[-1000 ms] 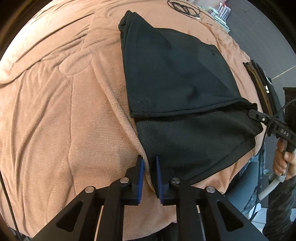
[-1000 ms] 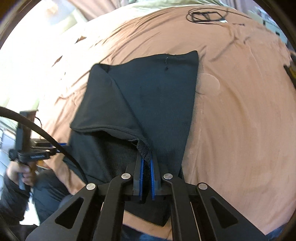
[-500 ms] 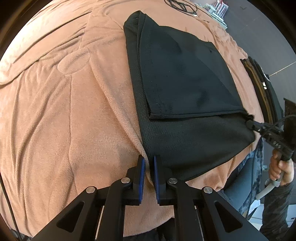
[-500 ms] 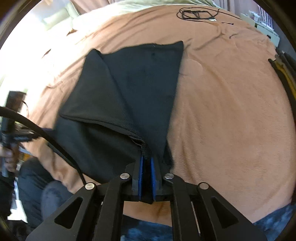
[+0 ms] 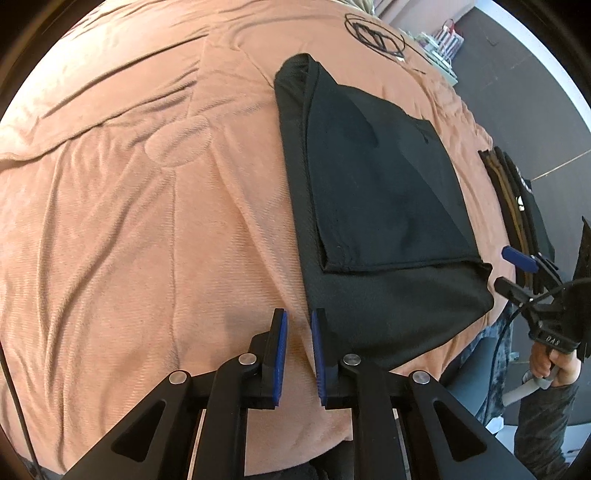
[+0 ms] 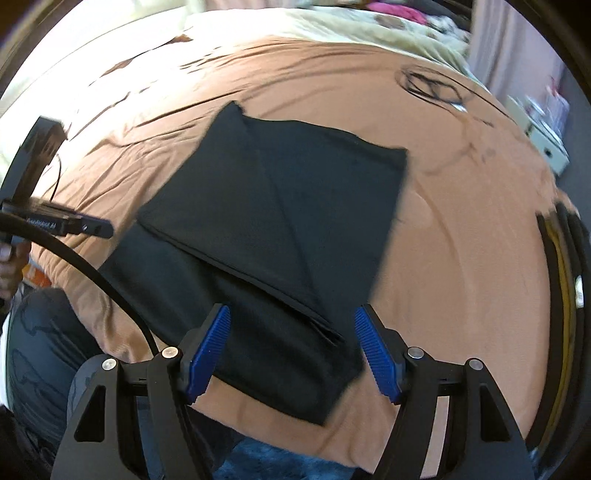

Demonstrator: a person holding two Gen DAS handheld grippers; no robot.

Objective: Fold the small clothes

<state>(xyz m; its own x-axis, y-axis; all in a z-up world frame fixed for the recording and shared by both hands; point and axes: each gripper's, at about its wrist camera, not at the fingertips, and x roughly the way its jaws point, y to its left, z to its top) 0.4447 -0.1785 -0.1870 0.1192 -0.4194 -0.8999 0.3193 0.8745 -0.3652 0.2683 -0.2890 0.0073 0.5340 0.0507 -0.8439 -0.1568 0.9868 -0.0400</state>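
Both grippers, left gripper (image 5: 298, 347) and right gripper (image 6: 291, 347), hover parted over black garment (image 5: 380, 206).

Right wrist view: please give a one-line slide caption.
Open right gripper above a folded black garment on a brown blanket.

Black cable (image 5: 375, 33) coiled on tan bedspread (image 5: 129, 206).

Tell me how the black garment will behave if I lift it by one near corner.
The black garment is probably floppy: it lies flat and follows the blanket. The folded top layer is loose, so it will likely slide open. It looks thin and light.
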